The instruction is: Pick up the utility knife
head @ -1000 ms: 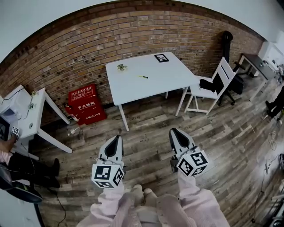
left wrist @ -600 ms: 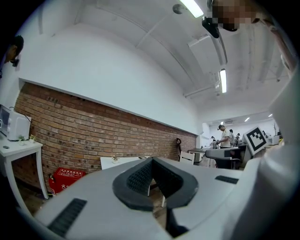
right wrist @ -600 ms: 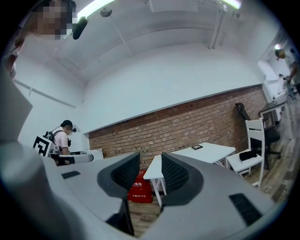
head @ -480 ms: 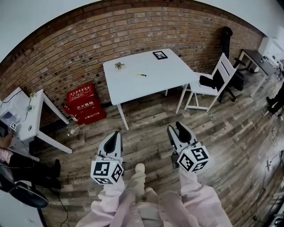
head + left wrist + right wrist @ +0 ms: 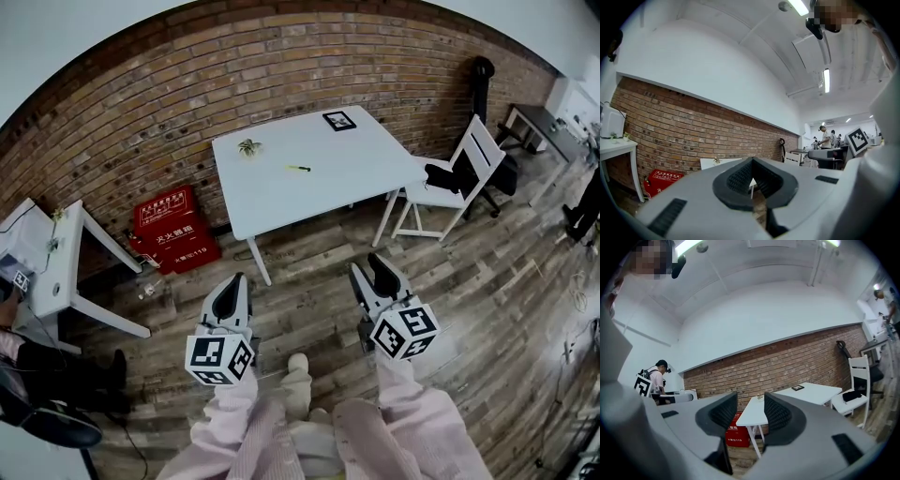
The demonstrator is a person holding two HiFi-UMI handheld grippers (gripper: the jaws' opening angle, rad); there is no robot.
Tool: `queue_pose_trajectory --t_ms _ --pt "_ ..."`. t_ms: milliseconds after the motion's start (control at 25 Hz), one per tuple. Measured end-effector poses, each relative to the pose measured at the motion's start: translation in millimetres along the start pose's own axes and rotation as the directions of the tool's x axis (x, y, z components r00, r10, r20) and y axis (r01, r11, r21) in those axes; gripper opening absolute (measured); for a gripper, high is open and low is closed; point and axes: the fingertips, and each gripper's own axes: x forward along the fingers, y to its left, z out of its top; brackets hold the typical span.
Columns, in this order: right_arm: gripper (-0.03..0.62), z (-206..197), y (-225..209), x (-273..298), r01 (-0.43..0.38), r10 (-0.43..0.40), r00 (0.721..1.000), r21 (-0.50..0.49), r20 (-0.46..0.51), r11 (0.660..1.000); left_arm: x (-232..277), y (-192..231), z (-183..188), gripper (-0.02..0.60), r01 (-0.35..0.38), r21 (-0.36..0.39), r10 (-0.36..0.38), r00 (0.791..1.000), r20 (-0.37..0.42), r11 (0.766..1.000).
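Lying near the middle of the white table [image 5: 356,164], the utility knife [image 5: 298,169] shows as a thin yellow-green sliver, untouched and well apart from both grippers. On the same tabletop a square marker card [image 5: 339,120] sits toward the far right corner and a small spiky plant-like thing [image 5: 248,145] toward the far left. The table stands against a brick wall [image 5: 281,66], with a white chair [image 5: 459,173] just beside its right end and red boxes [image 5: 173,225] on the wooden floor [image 5: 309,281] to its left. The left gripper [image 5: 234,281] hangs over the floor short of the table, its jaws together and holding nothing. The right gripper [image 5: 368,269], level with it, has its jaws opening, spread wide, with nothing between them.
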Motion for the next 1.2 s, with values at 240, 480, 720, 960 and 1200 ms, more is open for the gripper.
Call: queue_pose_trajectory --t_ms 240,480,720,960,1200 --pt "0.160 5.2 -10.1 51.1 -0.003 0.003 1.000 0.005 -0.009 1.000 41.3 21.7 -1.9 -0.008 0.009 -0.015 -0.009 1.000 -0.020 1.000" --pt "0.160 -6.0 -13.0 95.1 -0.020 0.021 0.998 0.021 -0.067 1.000 68.6 50.1 2.3 -0.008 0.001 -0.007 -0.001 1.000 -0.019 1.000" --pt "0.160 -7.3 -24.0 126.8 0.010 -0.009 0.998 0.025 -0.065 1.000 102.3 73.9 5.6 -0.008 0.018 0.011 -0.017 1.000 -0.023 1.000" --pt "0.160 -5.3 -34.0 148.8 0.024 -0.022 0.997 0.021 -0.070 0.999 126.8 86.0 5.4 -0.008 0.032 0.004 -0.032 0.999 -0.024 0.999" --pt "0.160 -9.0 -42.7 161.9 0.042 -0.040 0.996 0.030 -0.079 0.999 144.9 94.0 0.6 -0.008 0.045 -0.009 -0.046 0.998 -0.038 0.999"
